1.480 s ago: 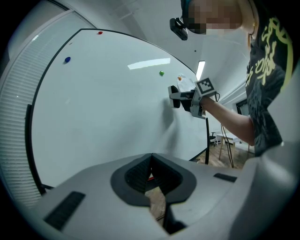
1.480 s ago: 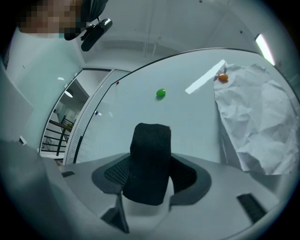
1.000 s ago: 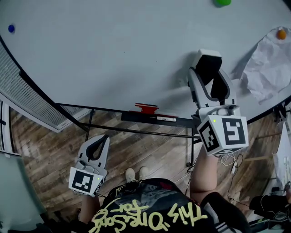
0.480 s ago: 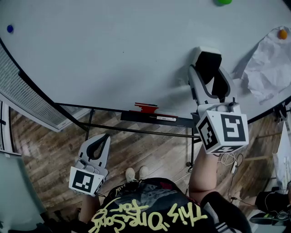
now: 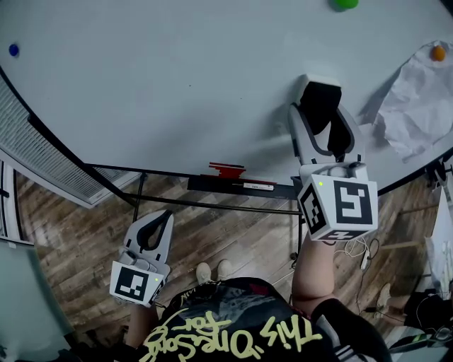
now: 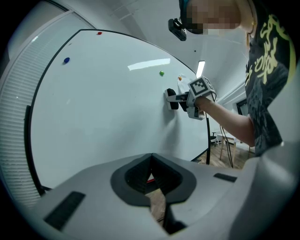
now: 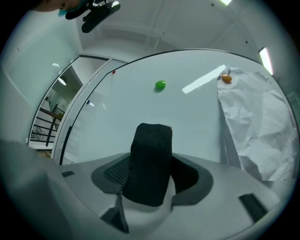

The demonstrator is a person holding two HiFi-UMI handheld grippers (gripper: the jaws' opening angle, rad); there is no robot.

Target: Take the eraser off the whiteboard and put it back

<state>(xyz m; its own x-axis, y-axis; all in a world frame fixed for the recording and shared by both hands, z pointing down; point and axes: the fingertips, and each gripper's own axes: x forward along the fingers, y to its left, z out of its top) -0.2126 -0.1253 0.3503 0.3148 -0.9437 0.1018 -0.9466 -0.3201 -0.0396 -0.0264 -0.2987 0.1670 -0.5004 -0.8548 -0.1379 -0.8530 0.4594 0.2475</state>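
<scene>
The eraser (image 5: 320, 99), black felt with a white back, stands between the jaws of my right gripper (image 5: 322, 113), which is shut on it. Its far end is at the surface of the whiteboard (image 5: 177, 85), right of middle. Seen from the right gripper view, the eraser (image 7: 151, 161) rises upright out of the right gripper (image 7: 150, 185). The left gripper view has the eraser (image 6: 170, 99) against the board, the right gripper (image 6: 180, 99) behind it. My left gripper (image 5: 153, 228) hangs low over the floor, shut and empty, with its jaws (image 6: 152, 187) meeting.
A crumpled paper sheet (image 5: 414, 106) hangs right of the eraser under an orange magnet (image 5: 439, 52). A green magnet (image 5: 346, 3) and a blue magnet (image 5: 13, 50) sit on the board. The board's tray (image 5: 241, 185) carries a red object (image 5: 226, 170) and a marker. Wooden floor (image 5: 78, 240) lies below.
My right gripper has shifted slightly to the left along the board with the eraser in it. The left gripper has barely moved.
</scene>
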